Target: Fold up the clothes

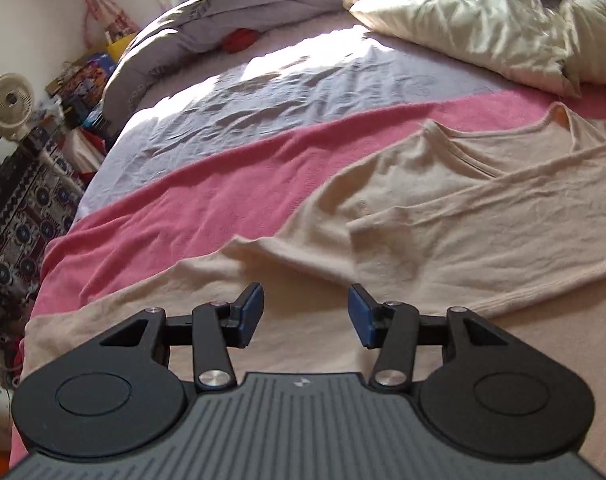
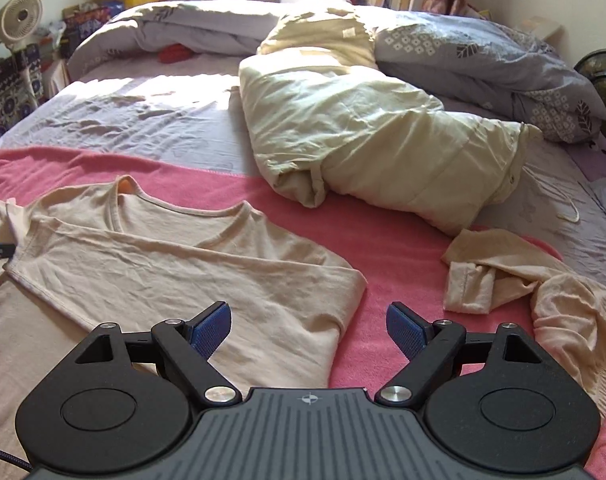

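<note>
Two hand-held black grippers with blue ribbed pads hang over a bed, both with jaws spread wide and nothing held. The left gripper (image 1: 305, 312) sits above the near hem of a cream long-sleeved knit top (image 1: 443, 216), which lies flat on a pink terry blanket (image 1: 191, 208), one sleeve folded across its chest, the soft cloth finely creased. The right gripper (image 2: 309, 330) hovers over the top's right edge, one pad above the fabric and the other above the blanket. Just to its right lies a crumpled pale peach garment (image 2: 551, 300), bunched in loose folds. Farther back a glossy pale yellow quilt (image 2: 363, 132) is heaped on a wrinkled lilac sheet (image 2: 143, 120), with a grey patterned duvet (image 2: 483, 52) behind it.
</note>
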Demonstrator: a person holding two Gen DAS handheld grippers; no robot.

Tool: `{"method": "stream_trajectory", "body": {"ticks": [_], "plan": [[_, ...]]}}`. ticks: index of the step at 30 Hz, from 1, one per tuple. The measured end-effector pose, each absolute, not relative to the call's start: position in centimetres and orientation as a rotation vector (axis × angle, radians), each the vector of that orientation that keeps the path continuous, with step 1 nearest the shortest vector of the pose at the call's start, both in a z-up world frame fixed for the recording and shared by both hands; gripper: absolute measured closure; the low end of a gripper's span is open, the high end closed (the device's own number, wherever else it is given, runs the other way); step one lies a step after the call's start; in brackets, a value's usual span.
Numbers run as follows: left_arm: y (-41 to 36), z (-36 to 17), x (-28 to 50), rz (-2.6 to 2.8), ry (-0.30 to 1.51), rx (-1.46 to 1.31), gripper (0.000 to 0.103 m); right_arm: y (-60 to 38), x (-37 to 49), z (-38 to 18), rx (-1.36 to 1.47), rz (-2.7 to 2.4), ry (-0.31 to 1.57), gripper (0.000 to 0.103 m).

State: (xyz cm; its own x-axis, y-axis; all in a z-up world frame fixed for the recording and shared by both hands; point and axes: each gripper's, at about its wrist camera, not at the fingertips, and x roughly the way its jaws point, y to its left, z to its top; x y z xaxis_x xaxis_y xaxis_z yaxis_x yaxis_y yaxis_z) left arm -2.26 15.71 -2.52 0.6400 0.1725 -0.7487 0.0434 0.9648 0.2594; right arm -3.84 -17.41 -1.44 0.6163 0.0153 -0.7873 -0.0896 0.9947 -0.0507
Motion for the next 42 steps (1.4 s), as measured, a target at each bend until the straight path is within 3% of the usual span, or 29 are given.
{"method": "stream_trajectory", "body": {"ticks": [1, 3, 7, 11, 26, 28, 29, 30, 31, 32, 34, 42], "plan": [[18.7, -1.2, -2.9, 0.125, 0.861, 0.169, 0.045, -16.6, -3.5, -1.4, -0.085, 0.073, 0.906, 0.018], [26.2, 0.8, -4.0, 0.260, 0.832, -0.074, 0.028, -15.0, -2.8, -1.4, -0.079, 0.098, 0.909, 0.018], [41.0, 0.5, -6.3, 0.638, 0.766, -0.507, 0.031, -11.3, -2.1, -1.4, -0.061, 0.150, 0.918, 0.018], [48.7, -2.4, -6.5, 0.780, 0.789, -0.706, 0.033, -8.6, -2.7, -1.5, -0.062, 0.187, 0.941, 0.018], [46.8, -4.8, -3.8, 0.644, 0.689, -0.683, 0.032, -10.2, -4.5, -3.0, 0.044, 0.113, 0.997, 0.018], [46.5, -4.5, -3.4, 0.668, 0.711, -0.663, 0.036, -10.3, -4.7, -3.1, 0.049, 0.104, 1.003, 0.018], [46.5, -4.3, -3.3, 0.680, 0.721, -0.656, 0.048, -10.3, -4.8, -3.2, 0.055, 0.104, 1.006, 0.018], [46.6, -4.2, -3.4, 0.692, 0.728, -0.669, 0.073, -10.4, -4.9, -3.2, 0.061, 0.105, 1.010, 0.018], [46.8, -4.1, -3.6, 0.686, 0.729, -0.701, 0.087, -10.4, -5.0, -3.2, 0.062, 0.106, 1.011, 0.018], [47.1, -4.0, -3.8, 0.679, 0.726, -0.734, 0.094, -10.4, -5.1, -3.2, 0.061, 0.108, 1.009, 0.018], [47.1, -3.7, -4.2, 0.658, 0.710, -0.765, 0.098, -10.3, -5.2, -3.0, 0.053, 0.112, 1.003, 0.018], [42.1, 1.8, -4.2, 0.453, 0.586, -0.661, 0.099, -11.7, -5.3, -2.6, 0.079, 0.083, 0.981, 0.018]]}}
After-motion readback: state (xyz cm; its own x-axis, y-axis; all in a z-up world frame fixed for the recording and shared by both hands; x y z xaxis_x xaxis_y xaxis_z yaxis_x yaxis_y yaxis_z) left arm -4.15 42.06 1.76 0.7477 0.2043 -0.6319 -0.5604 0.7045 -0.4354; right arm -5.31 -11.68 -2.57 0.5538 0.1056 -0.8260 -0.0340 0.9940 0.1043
